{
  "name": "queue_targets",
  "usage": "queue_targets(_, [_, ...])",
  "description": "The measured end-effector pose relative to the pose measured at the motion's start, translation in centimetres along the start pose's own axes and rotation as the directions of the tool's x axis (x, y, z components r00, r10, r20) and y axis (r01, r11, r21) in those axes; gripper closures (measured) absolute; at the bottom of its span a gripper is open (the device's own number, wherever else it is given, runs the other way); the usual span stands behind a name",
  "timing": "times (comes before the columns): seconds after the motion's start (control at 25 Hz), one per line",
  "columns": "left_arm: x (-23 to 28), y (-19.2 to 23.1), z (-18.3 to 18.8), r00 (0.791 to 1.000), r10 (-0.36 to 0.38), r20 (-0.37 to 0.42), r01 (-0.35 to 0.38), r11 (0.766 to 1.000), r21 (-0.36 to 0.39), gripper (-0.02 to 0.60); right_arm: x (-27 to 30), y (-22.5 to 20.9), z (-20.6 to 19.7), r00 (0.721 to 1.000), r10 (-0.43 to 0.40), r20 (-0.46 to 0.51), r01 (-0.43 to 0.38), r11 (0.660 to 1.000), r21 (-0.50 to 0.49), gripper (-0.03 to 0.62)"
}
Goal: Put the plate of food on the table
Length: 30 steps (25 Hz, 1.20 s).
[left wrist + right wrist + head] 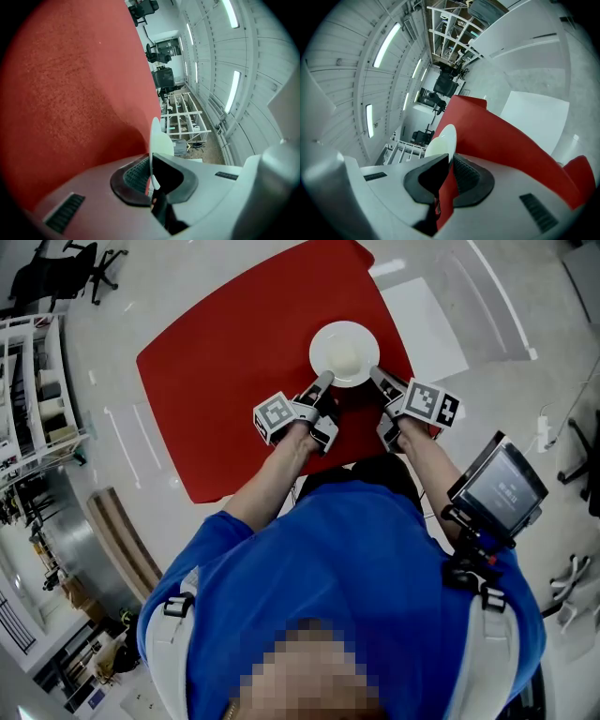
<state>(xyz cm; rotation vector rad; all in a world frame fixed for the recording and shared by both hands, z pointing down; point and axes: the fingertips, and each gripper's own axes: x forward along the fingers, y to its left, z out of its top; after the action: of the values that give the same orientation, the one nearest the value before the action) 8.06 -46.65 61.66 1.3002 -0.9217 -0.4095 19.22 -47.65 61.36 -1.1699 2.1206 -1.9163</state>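
Head view: white plate (344,353) over the red table (216,381), left gripper (322,388) and right gripper (380,381) at its near rim, one on each side. Left gripper view: jaws clamped narrow on the plate's thin edge, red table behind. Right gripper view: jaws likewise pinching the plate's edge.

- The round white plate (344,353) shows edge-on in both gripper views, so its upper face is hidden there.
- In the head view, what lies on it is too small to tell.
- The person's blue-shirted torso (356,549) hides the red table's (225,381) near edge.
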Motion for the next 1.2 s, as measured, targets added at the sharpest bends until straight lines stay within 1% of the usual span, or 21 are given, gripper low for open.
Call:
queue_targets(0.68, [0.2,0.8,-0.6,0.999,0.048,-0.01,-0.048,0.999,-0.025,0.565,0.1,-0.8,-0.2,0.999,-0.035,-0.017,0.035,0.999,0.033,0.562])
queue_targets(0.8, [0.3,0.8,-0.6,0.998,0.051,-0.022,-0.051,0.999,0.005,0.565,0.2,-0.8,-0.1,0.999,-0.037,-0.015,0.038,0.999,0.032,0.563])
queue_targets(0.88, [0.4,0.8,-0.7,0.998,0.062,-0.033,-0.061,0.997,0.039,0.563,0.2,-0.8,0.0,0.999,-0.041,-0.014,0.041,0.999,0.027,0.563])
queue_targets(1.04, [0.3,0.9,-0.9,0.995,0.084,-0.047,-0.08,0.993,0.082,0.561,0.3,-1.1,-0.2,0.998,-0.054,-0.02,0.055,0.998,0.017,0.563])
queue_targets(1.16, [0.3,1.0,-1.1,0.992,0.108,-0.071,-0.098,0.987,0.129,0.553,0.3,-1.2,-0.3,0.998,-0.066,-0.022,0.066,0.998,0.012,0.563])
queue_targets(1.2, [0.3,1.0,-1.2,0.99,0.116,-0.082,-0.103,0.984,0.147,0.539,0.3,-1.3,-0.3,0.997,-0.071,-0.021,0.072,0.997,0.008,0.563])
